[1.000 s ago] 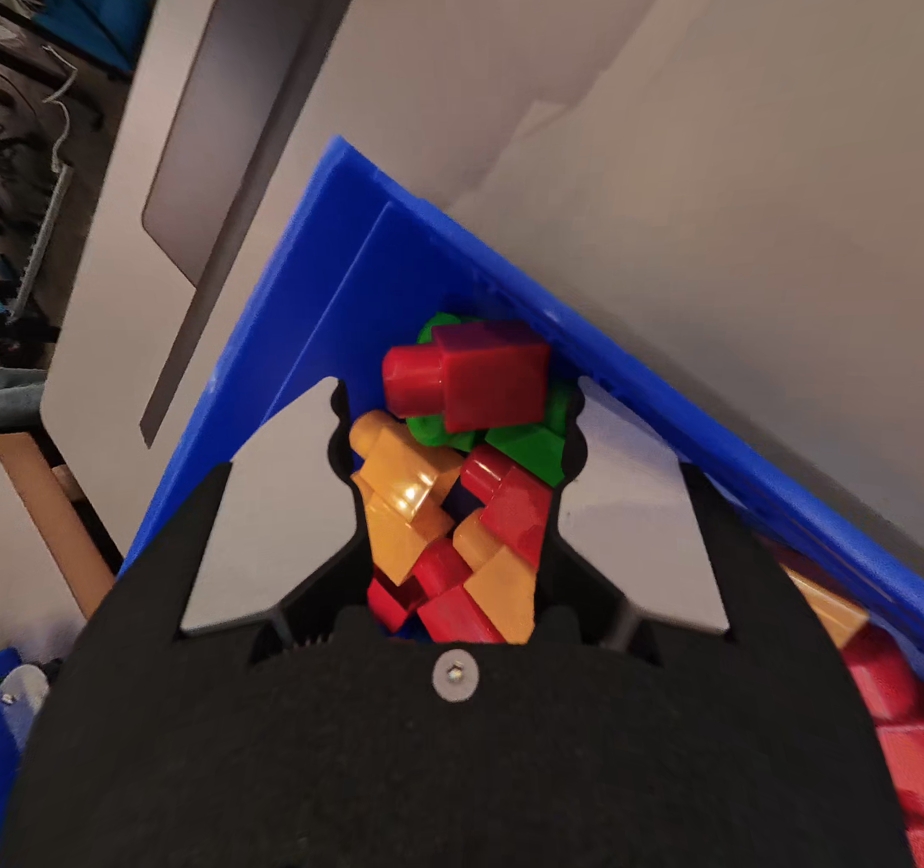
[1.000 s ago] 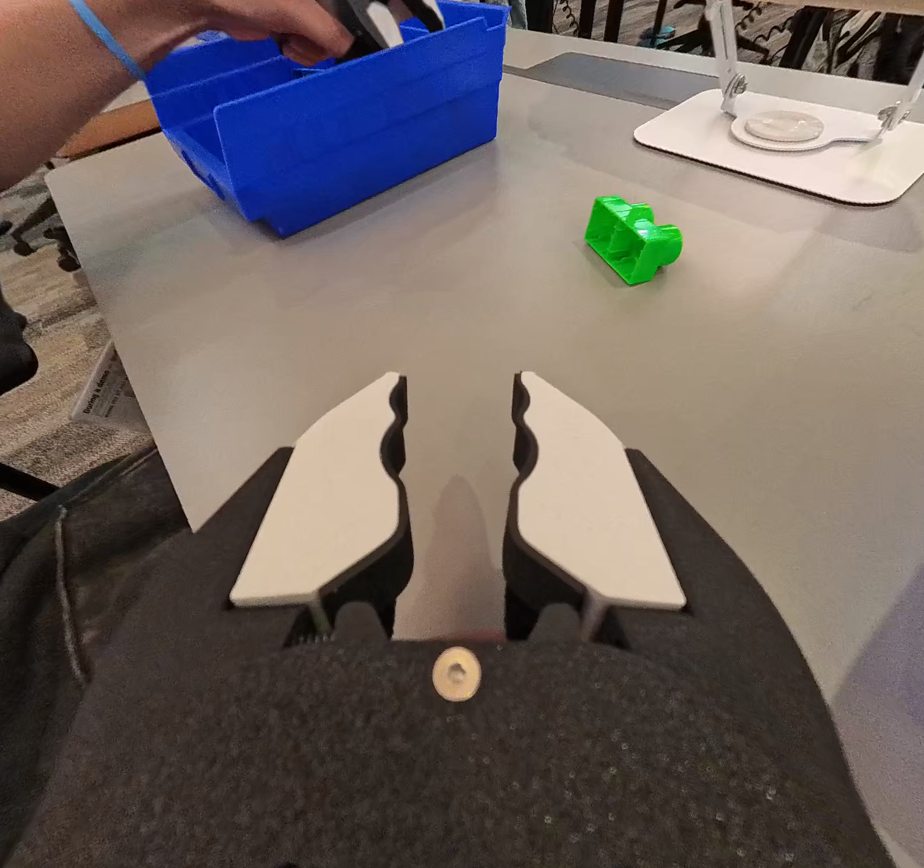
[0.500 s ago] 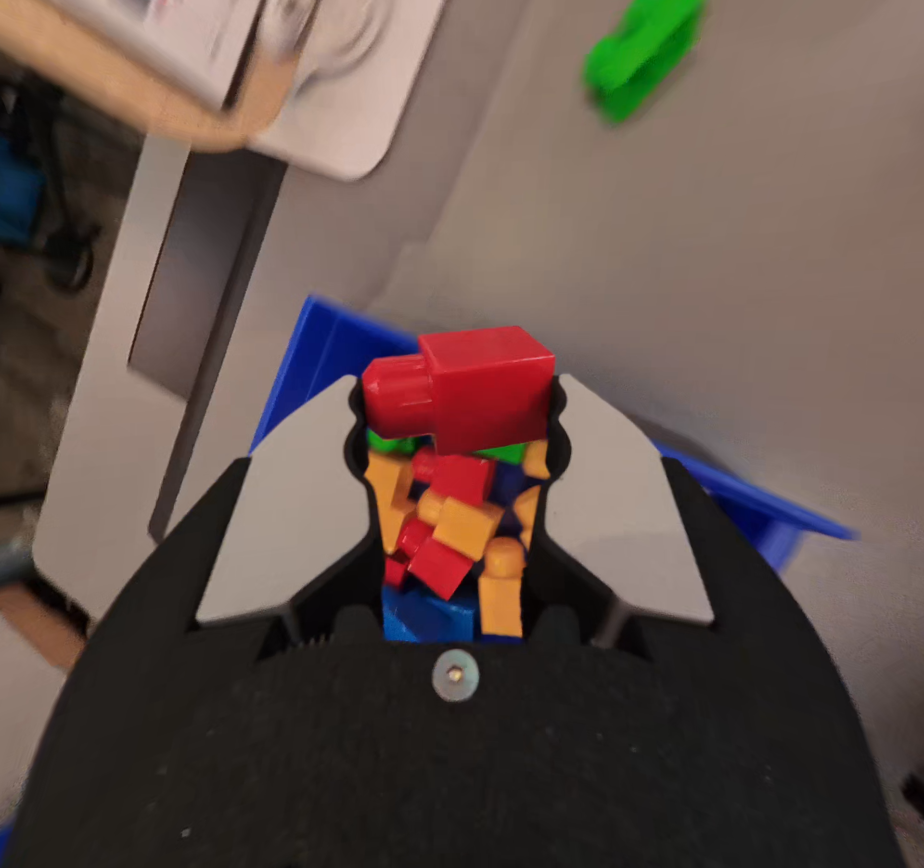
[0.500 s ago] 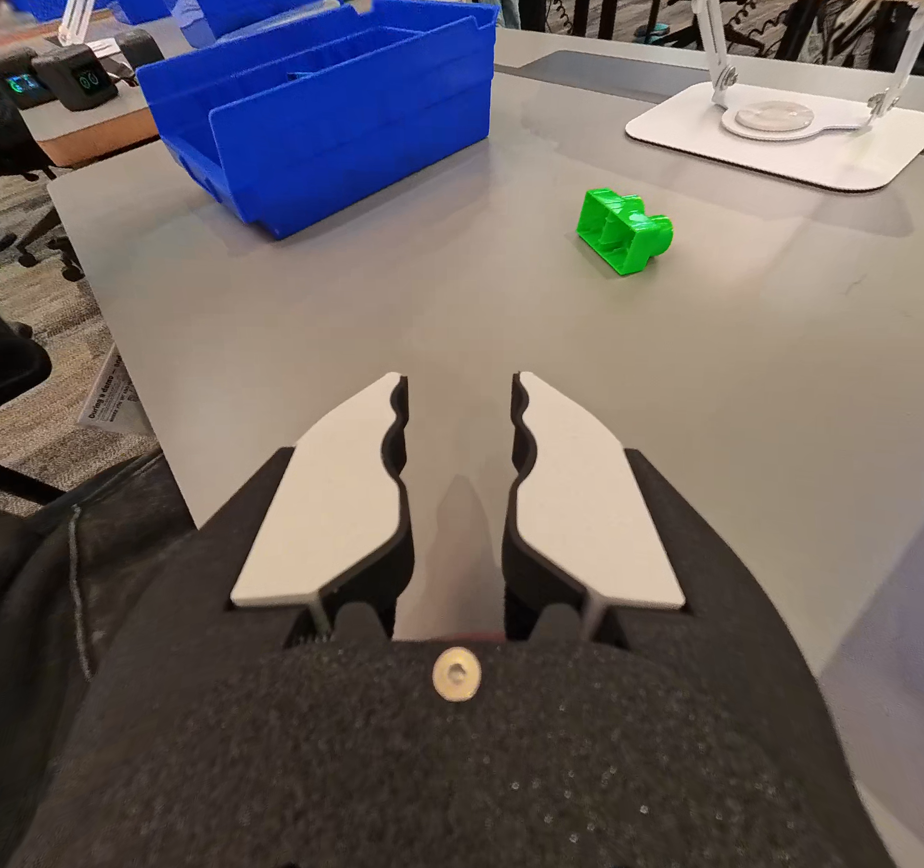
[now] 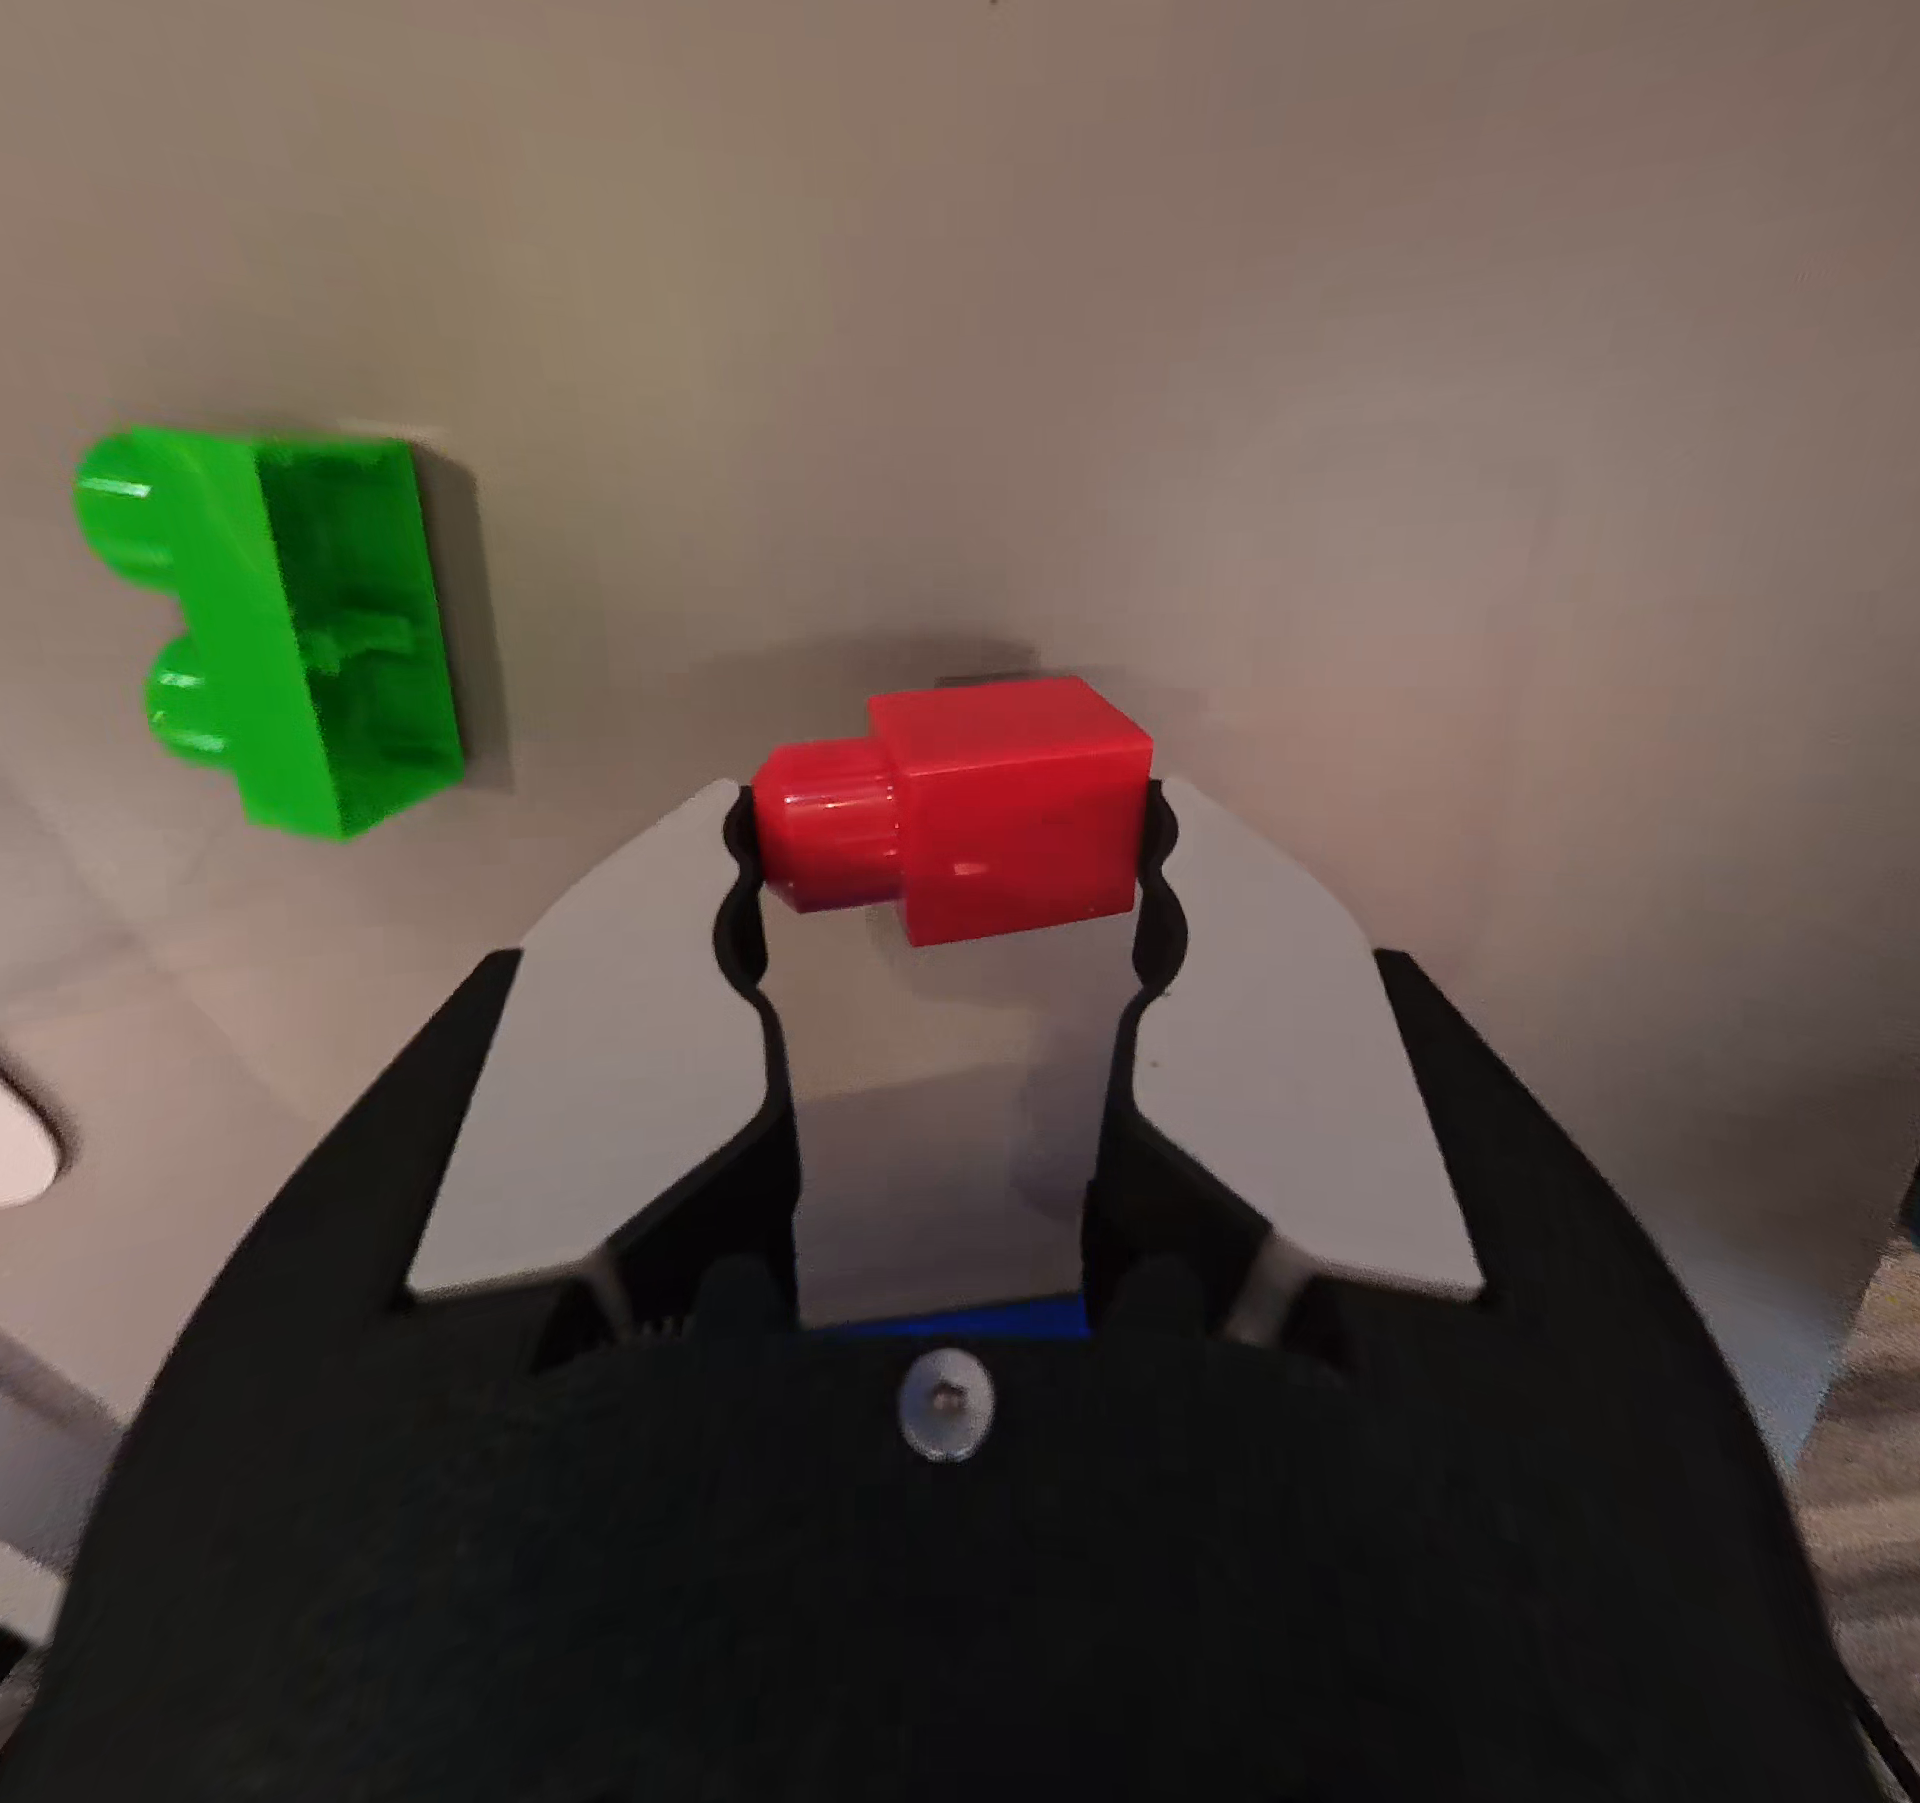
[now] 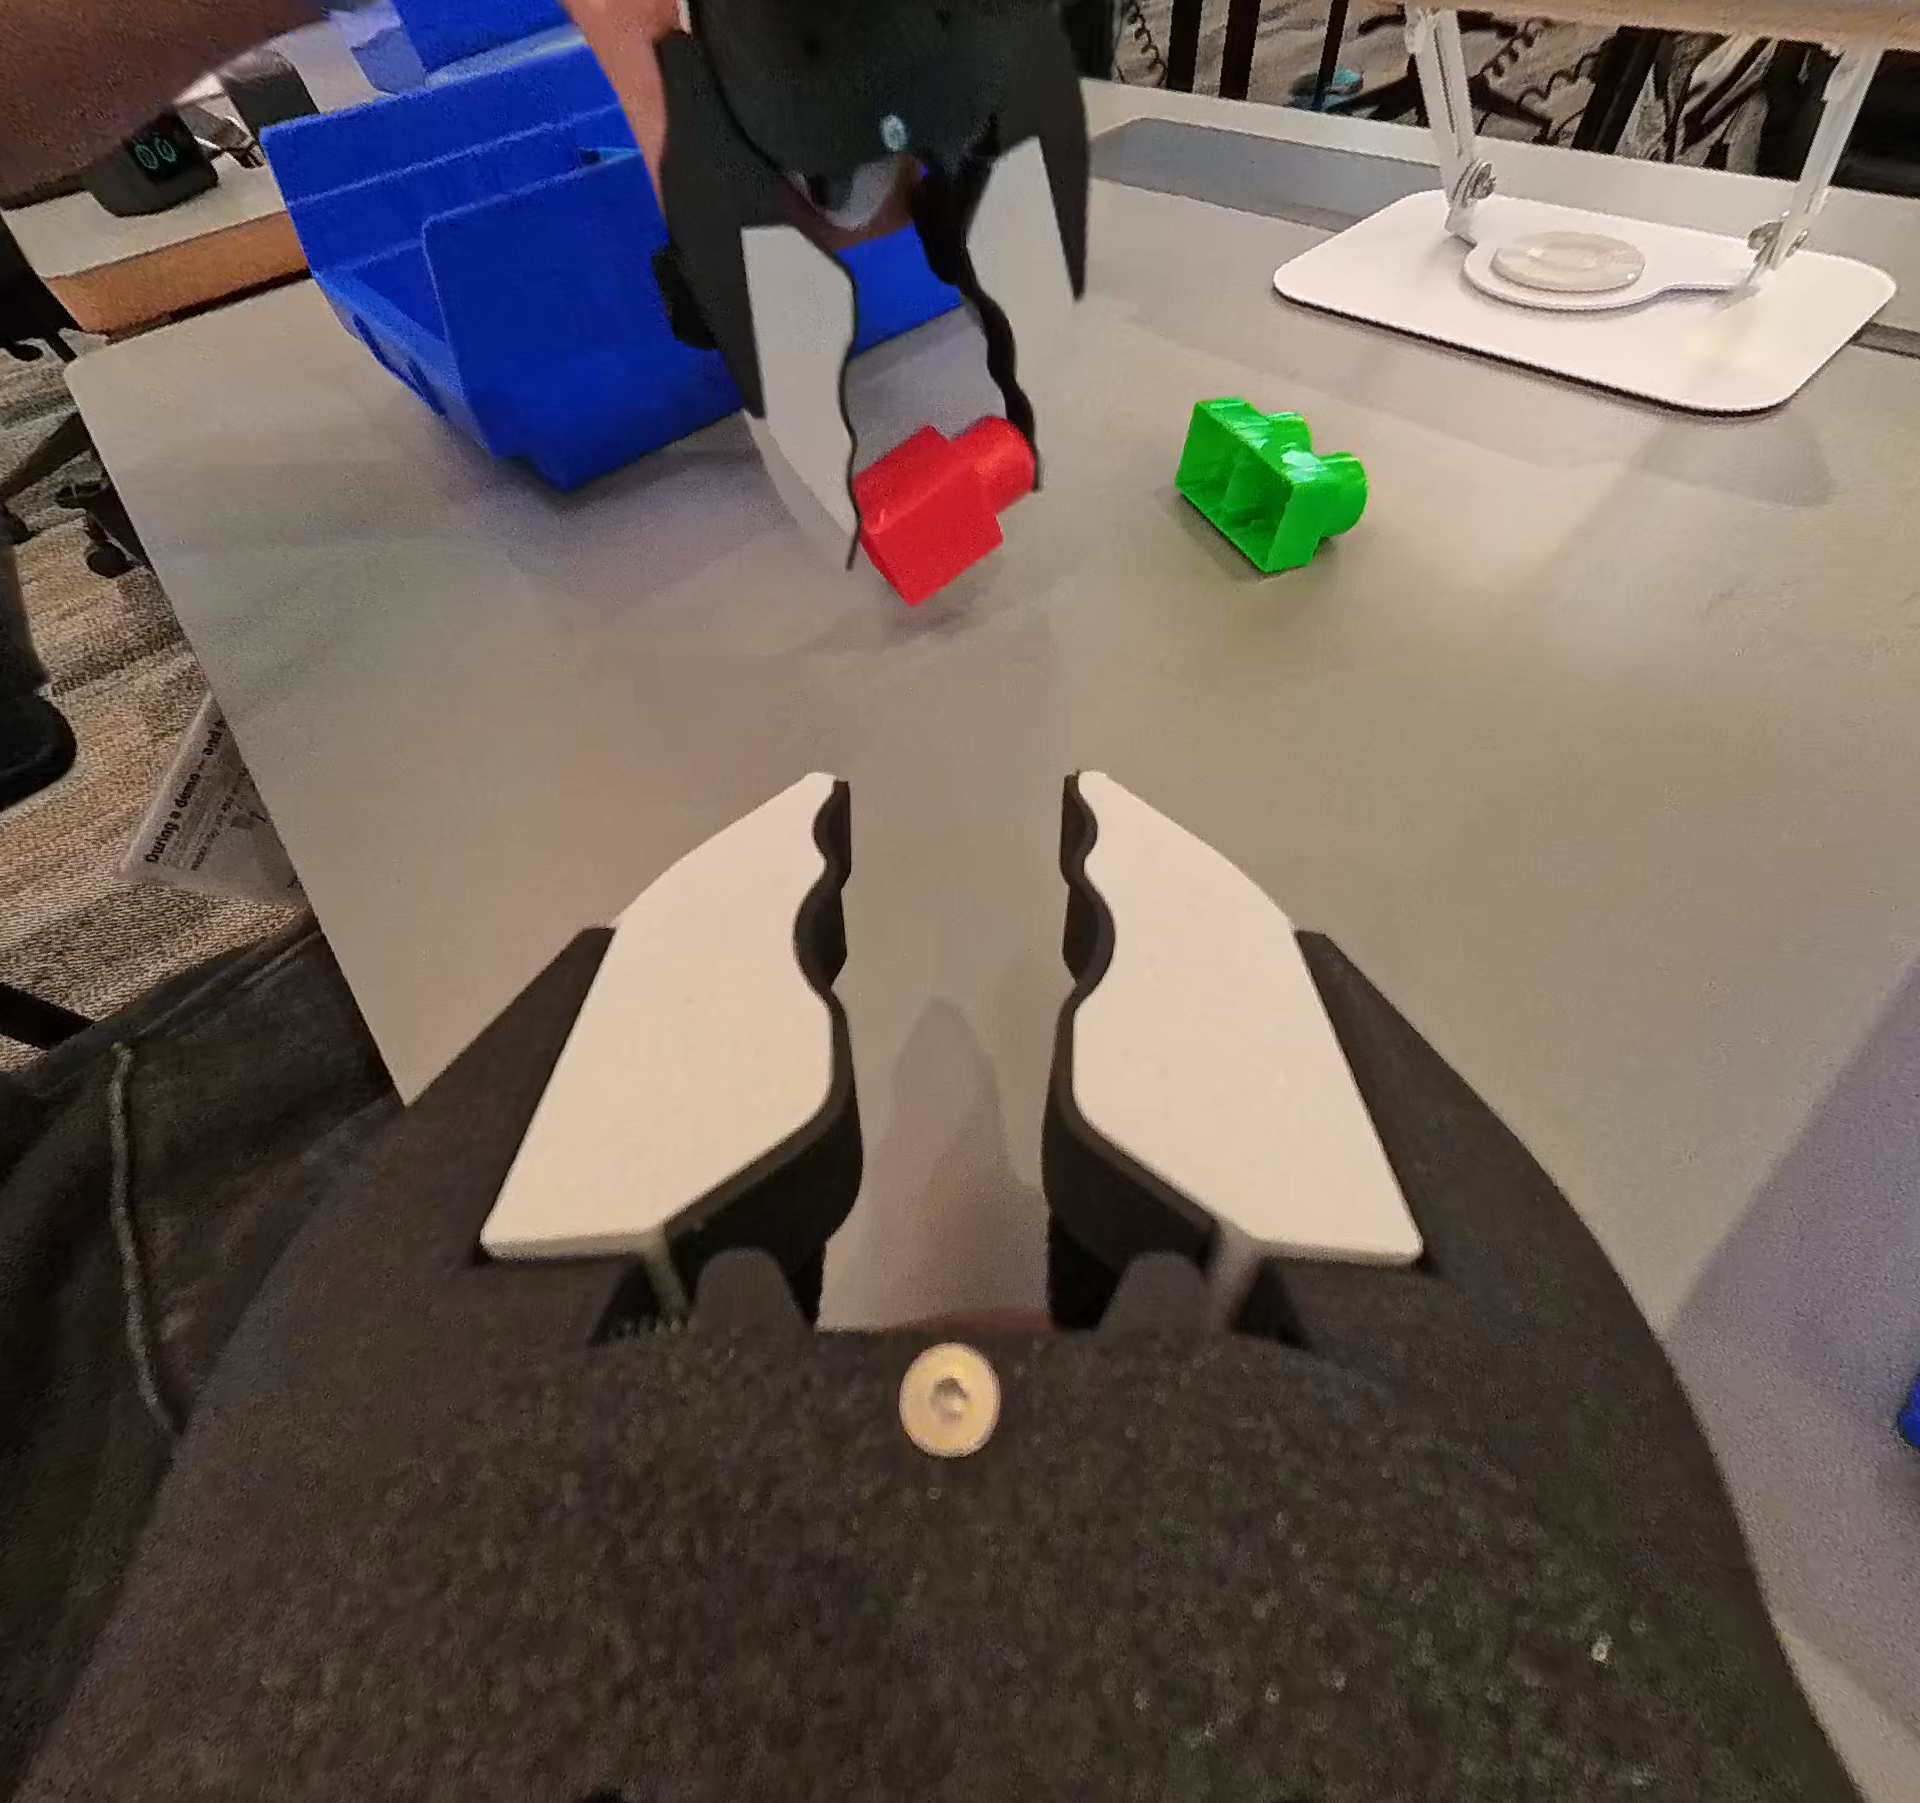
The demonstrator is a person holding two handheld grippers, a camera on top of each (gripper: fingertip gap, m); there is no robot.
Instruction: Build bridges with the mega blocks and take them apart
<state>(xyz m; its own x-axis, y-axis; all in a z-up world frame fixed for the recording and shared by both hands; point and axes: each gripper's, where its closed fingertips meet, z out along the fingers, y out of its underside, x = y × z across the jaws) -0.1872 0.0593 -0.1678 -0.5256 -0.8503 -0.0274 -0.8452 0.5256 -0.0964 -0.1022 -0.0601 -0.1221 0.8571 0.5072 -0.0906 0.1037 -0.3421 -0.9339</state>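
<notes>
The left hand-held gripper [image 5: 951,818] is clamped on a red one-stud mega block [image 5: 966,813], stud pointing sideways, just above the grey tabletop [image 5: 1143,247]. A green two-stud block [image 5: 275,626] lies on its side at about ten o'clock from it in the left wrist view. The right hand-held gripper [image 6: 956,803] hovers with fingers apart and nothing between them; a blue bin [image 6: 499,299] sits at eleven o'clock in its view.

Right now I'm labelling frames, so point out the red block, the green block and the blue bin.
red block [image 5: 1013,823], left wrist view, on its square body.
green block [image 6: 1270,488], right wrist view, on its upper side.
blue bin [image 6: 540,340], right wrist view, on its near wall.
</notes>
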